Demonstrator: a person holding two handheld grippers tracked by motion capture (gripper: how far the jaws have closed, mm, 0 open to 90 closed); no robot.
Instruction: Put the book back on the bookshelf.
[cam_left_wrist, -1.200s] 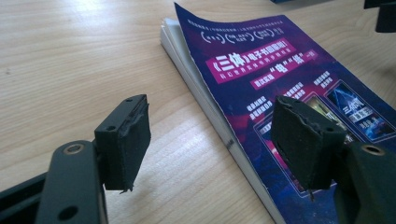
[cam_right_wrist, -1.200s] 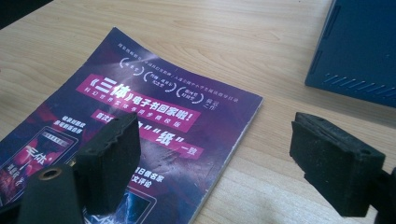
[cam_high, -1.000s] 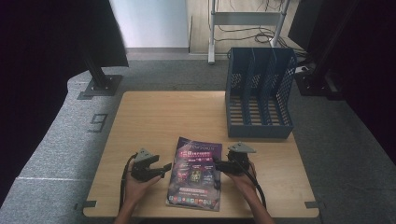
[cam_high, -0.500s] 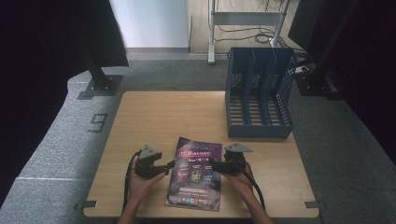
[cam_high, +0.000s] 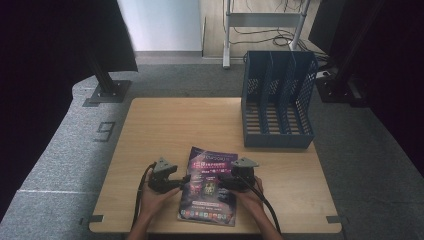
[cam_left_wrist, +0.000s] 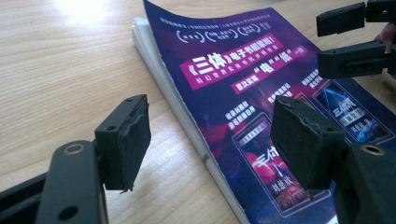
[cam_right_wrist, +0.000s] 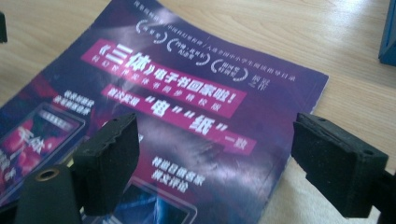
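- We see a light wooden table (cam_high: 175, 125) at the frame's centre, standing on grey carpet (cam_high: 60, 150).
- At upper left, a dark panel (cam_high: 55, 45) rises from a black metal foot (cam_high: 107, 92).
- At the top, a pale wall panel (cam_high: 160, 25) sits beside a metal-framed stand (cam_high: 265, 20) with trailing cables (cam_high: 287, 40).
- Right edge lies in deep shadow.

bare table (cam_high: 175, 125) left, file rack (cam_high: 277, 100) far right
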